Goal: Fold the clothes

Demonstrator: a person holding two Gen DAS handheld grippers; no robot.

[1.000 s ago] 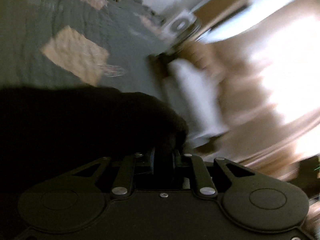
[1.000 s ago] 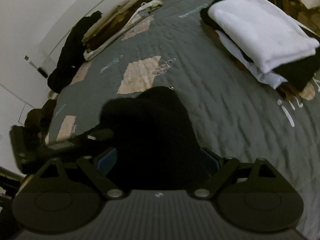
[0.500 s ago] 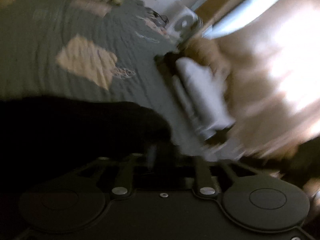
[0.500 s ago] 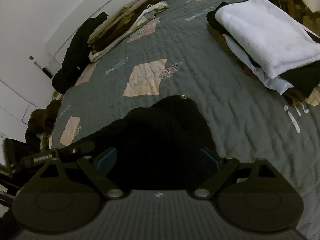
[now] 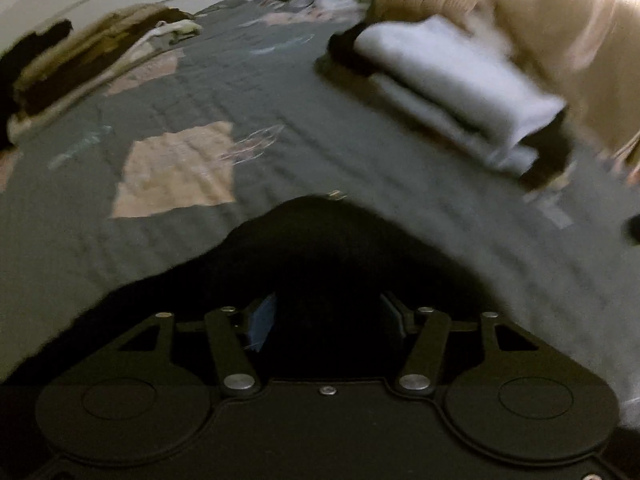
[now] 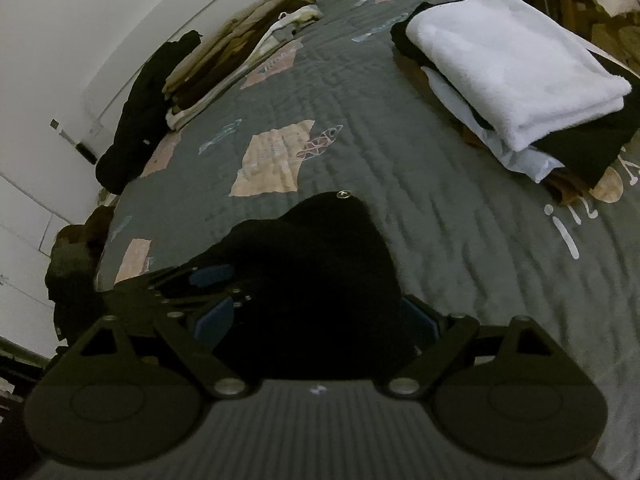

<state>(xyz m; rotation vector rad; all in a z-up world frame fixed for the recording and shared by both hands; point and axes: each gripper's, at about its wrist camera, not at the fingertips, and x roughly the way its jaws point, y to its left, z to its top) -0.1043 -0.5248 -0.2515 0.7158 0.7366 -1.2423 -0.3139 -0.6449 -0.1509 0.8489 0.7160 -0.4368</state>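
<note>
Fabric is the whole matter here: a black garment (image 6: 320,264) lies heaped on the grey quilted bed (image 6: 460,232), close under both cameras, with a small metal snap (image 6: 343,195) showing at its far edge. It looks soft and limp, likely light, with no stiffness to hold a shape, so it should sag and drape wherever it is lifted and bunch if dragged across the quilt's ridged stitching. The left gripper (image 5: 326,316) has its jaws opening, with dark cloth filling the gap between the blue pads; whether the pads touch the cloth cannot be told, since the picture is blurred and the cloth is too dark to read. The right gripper (image 6: 316,316) stands wide, the black heap bulging up between its pads, and whether the pads press on it or merely straddle it cannot be told either. In the right wrist view the left gripper (image 6: 208,280) appears just beside the right one, at the left edge of the heap. A good hold would probably be on a hem or corner, one gripper at each end of the same edge, pinching a single layer so the cloth can be pulled flat. Well apart on the right sits a folded pile topped by a white towel (image 6: 508,60); unfolded clothes (image 6: 224,68) lie along the far side by the wall.
</note>
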